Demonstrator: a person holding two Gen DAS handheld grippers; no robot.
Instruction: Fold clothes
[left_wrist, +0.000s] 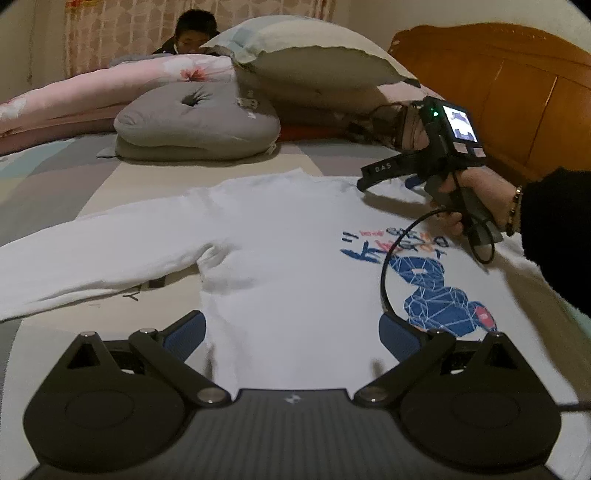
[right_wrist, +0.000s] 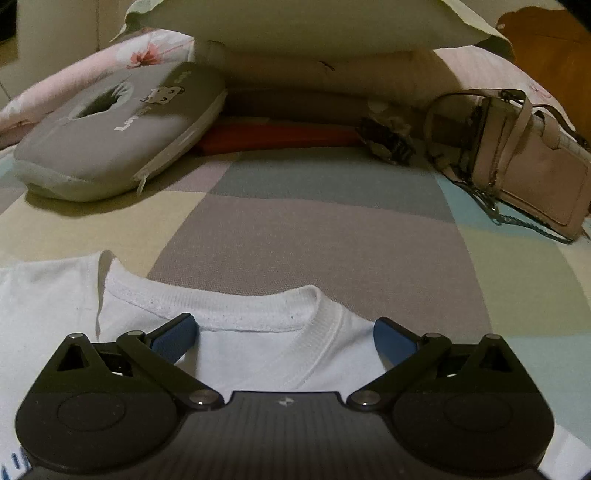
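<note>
A white long-sleeved shirt (left_wrist: 288, 240) lies flat, front up, on the bed, with a blue figure print (left_wrist: 428, 291) on its chest. One sleeve (left_wrist: 92, 258) stretches out to the left. My left gripper (left_wrist: 291, 334) hovers open over the shirt's lower body, nothing between its blue pads. A hand holds my right gripper (left_wrist: 386, 181) low over the neck end. In the right wrist view that gripper (right_wrist: 286, 338) is open, and the ribbed collar (right_wrist: 255, 306) lies between and just ahead of its fingers.
A patchwork sheet (right_wrist: 314, 229) covers the bed. Beyond the collar lie a grey cushion (left_wrist: 195, 118), stacked pillows (left_wrist: 306, 51), a pink quilt (left_wrist: 74, 99) and a beige handbag (right_wrist: 524, 162). A wooden headboard (left_wrist: 517, 92) stands at the right. A person (left_wrist: 194, 33) sits behind the bedding.
</note>
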